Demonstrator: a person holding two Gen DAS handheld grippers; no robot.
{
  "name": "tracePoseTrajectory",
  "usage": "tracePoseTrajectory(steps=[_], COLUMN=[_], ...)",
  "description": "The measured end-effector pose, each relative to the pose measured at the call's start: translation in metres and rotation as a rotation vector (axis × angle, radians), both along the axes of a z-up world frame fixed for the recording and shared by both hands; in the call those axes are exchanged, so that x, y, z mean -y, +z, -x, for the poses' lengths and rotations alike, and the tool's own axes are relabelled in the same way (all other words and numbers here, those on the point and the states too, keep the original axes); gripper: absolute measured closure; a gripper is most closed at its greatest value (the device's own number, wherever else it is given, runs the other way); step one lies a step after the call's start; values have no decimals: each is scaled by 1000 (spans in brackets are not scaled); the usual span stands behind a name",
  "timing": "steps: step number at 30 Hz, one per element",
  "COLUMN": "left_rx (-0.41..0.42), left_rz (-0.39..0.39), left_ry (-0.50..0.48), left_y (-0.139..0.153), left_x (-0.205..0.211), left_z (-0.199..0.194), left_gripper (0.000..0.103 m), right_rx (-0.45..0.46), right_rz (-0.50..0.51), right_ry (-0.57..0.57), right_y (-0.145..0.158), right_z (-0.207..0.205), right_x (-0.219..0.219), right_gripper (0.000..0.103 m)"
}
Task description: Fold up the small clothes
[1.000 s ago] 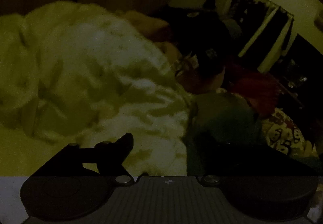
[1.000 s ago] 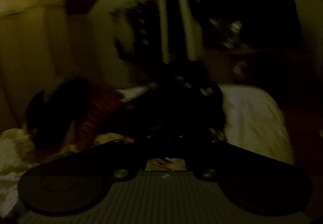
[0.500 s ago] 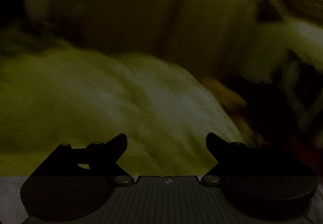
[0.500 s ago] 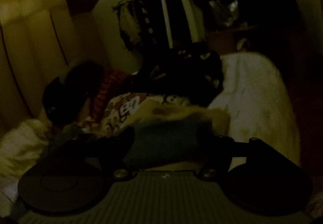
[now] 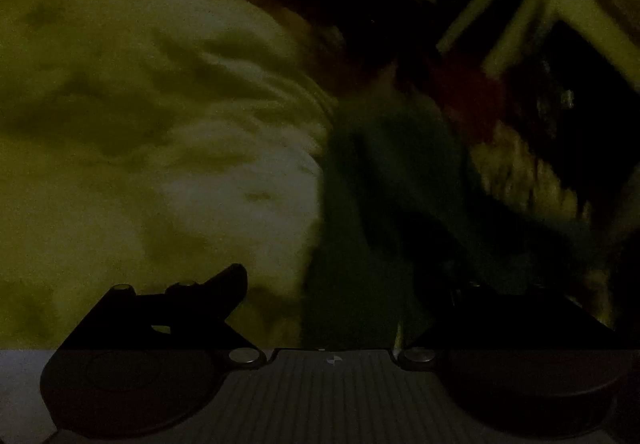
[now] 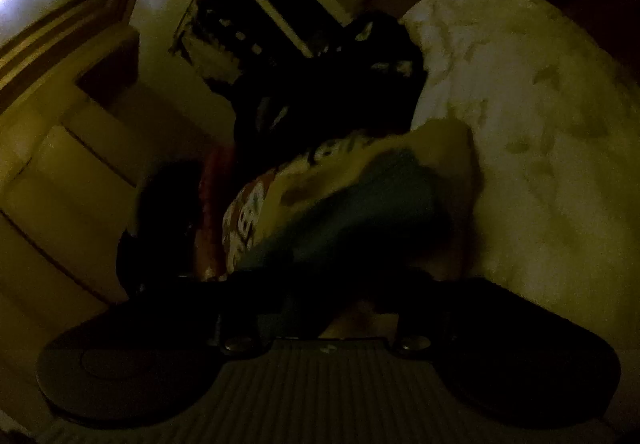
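Clothes for folding sit in a dim, blurred heap against a big pale fluffy blanket [image 5: 152, 116] that fills most of the left-wrist view and the right side of the right-wrist view. Biggest among them is a dark teal garment [image 5: 384, 180], lying just right of the blanket and running down between the fingers of the left gripper [image 5: 336, 296]; its left finger [image 5: 224, 284] is clear of the cloth, its right finger is lost in shadow, so the jaws stand apart but any grip cannot be told. Behind it lie a patterned cream piece [image 6: 248, 212], a red piece [image 6: 210, 204] and a black pile [image 6: 328, 84], all smeared. The right gripper [image 6: 320, 308] is closing, teal cloth apparently between its dark fingers; contact is unclear.
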State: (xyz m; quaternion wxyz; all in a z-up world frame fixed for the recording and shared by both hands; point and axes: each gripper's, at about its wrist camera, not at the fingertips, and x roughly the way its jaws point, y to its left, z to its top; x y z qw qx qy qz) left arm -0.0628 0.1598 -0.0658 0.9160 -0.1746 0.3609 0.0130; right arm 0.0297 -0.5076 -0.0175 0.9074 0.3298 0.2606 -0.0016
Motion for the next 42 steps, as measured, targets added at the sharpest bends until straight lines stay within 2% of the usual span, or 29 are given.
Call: tracePoseTrajectory(steps=[2, 5, 6, 7, 8, 9, 11, 13, 17, 20, 21, 22, 23, 24, 25, 26, 27, 28, 31, 33, 35, 36, 38, 40, 42], left_rx=[-44, -107, -109, -105, -91, -74, -37, 5, 62, 11, -17, -30, -35, -32, -23, -8, 7, 18, 80, 143, 154, 137, 88, 21, -75], left_rz=[-107, -191, -186, -133, -73, -58, -93, -79, -3, -17, -3, 24, 49, 55, 41, 19, -9, -37, -104, -74, -23, -5, 13, 26, 61], left_ry=[-51, -80, -70, -49, -19, 21, 113, 194, 327, 341, 360, 376, 381, 380, 376, 361, 342, 328, 292, 199, 70, 12, -90, -153, -167], left_y=[-11, -25, -27, -26, -21, -15, -2, 12, 20, 3, -7, -14, -19, -22, -20, -17, -12, -4, 30, 51, 59, 59, 47, 25, -6], left_x=[18, 36, 35, 29, 19, 10, -4, -29, -77, -87, -90, -91, -91, -90, -87, -85, -82, -79, -66, -52, -32, -19, 10, 32, 47], left_z=[-21, -39, -41, -39, -37, -35, -31, -24, -20, -40, -46, -47, -47, -48, -46, -43, -40, -36, -18, -3, 2, 5, 8, 8, 7], left_gripper=[0, 0, 8, 27, 32, 32, 33, 33, 33, 29, 22, 5, 0, 0, 0, 0, 0, 0, 0, 0, 0, 0, 0, 0, 0], right_rx=[-5, 13, 28, 48, 66, 88, 123, 153, 193, 165, 137, 93, 49, 14, -6, -8, 11, 54, 176, 245, 300, 306, 271, 151, 8], right_rz=[-5, 19, 34, 50, 67, 95, 131, 166, 199, 233, 248, 260, 255, 238, 229, 240, 267, 315, 444, 486, 484, 468, 403, 360, 338], right_ry=[8, 14, 12, 11, 13, 14, 18, 6, -27, -62, -84, -108, -117, -111, -99, -95, -105, -124, -99, 3, 144, 234, 404, 524, 563], right_y=[-1, 0, 3, 8, 14, 22, 37, 53, 73, 73, 69, 60, 51, 43, 36, 33, 33, 38, 62, 80, 96, 99, 97, 75, 46], right_z=[-6, -4, -3, -2, -1, -2, -4, -11, -26, -42, -49, -55, -61, -65, -65, -61, -55, -43, -9, 17, 44, 56, 76, 90, 95], right_x=[2, 4, 2, 2, 1, 0, -1, 1, 10, 19, 24, 29, 34, 37, 38, 37, 33, 28, 3, -20, -44, -57, -81, -106, -122], right_gripper=[81, 88, 89, 89, 90, 90, 90, 91, 91, 91, 91, 89, 85, 78, 66, 60, 47, 41, 37, 35, 26, 18, 15, 16, 19])
